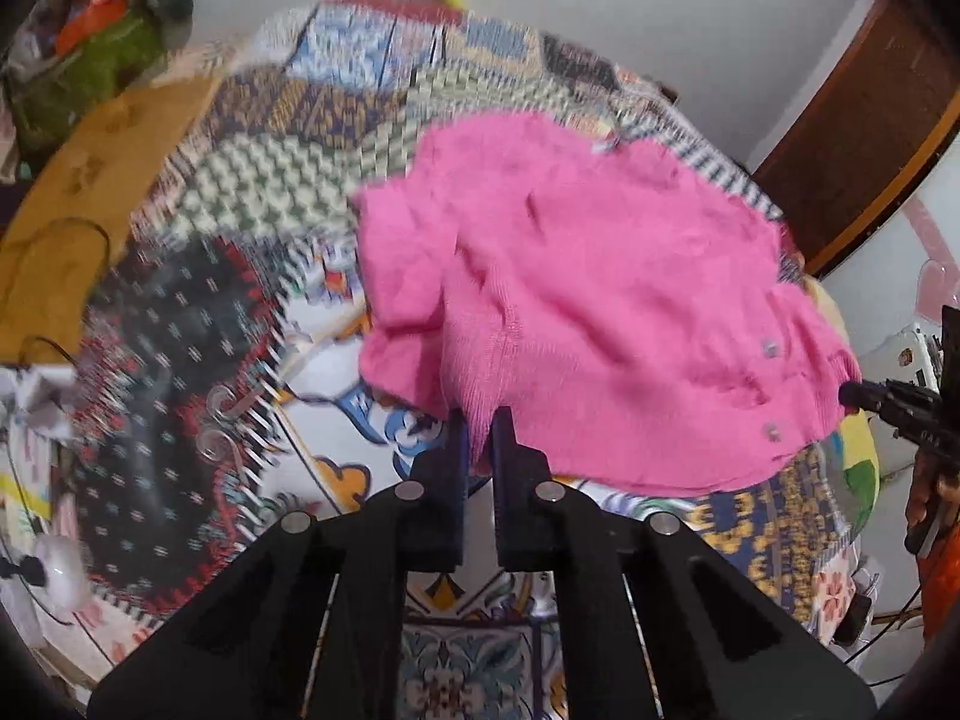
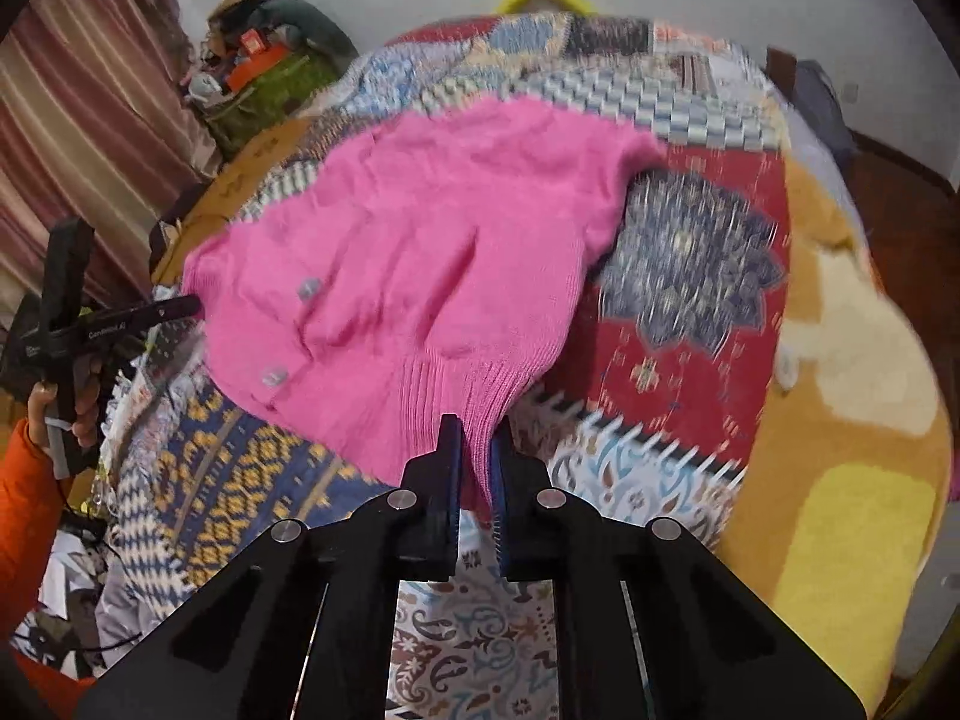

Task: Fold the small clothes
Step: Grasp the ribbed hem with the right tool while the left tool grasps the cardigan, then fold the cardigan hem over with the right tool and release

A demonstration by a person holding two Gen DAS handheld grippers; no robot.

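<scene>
A small pink knitted cardigan [image 1: 588, 300] with buttons is held up over a patterned patchwork bedspread [image 1: 288, 192]. My left gripper [image 1: 482, 420] is shut on its ribbed hem at one corner. My right gripper [image 2: 477, 429] is shut on the ribbed hem of the cardigan [image 2: 420, 264] at the other corner. The right gripper's tip shows at the right edge of the left wrist view [image 1: 852, 393]; the left gripper's tip shows at the left of the right wrist view [image 2: 186, 306]. The garment hangs stretched between them, its far part lying on the bed.
The bedspread [image 2: 690, 276] covers the whole bed. A pile of clutter and a green bag [image 2: 264, 90] stands at the far left by a striped curtain. A brown door frame [image 1: 864, 138] is at the right. A cable and small white device [image 1: 57, 564] lie near left.
</scene>
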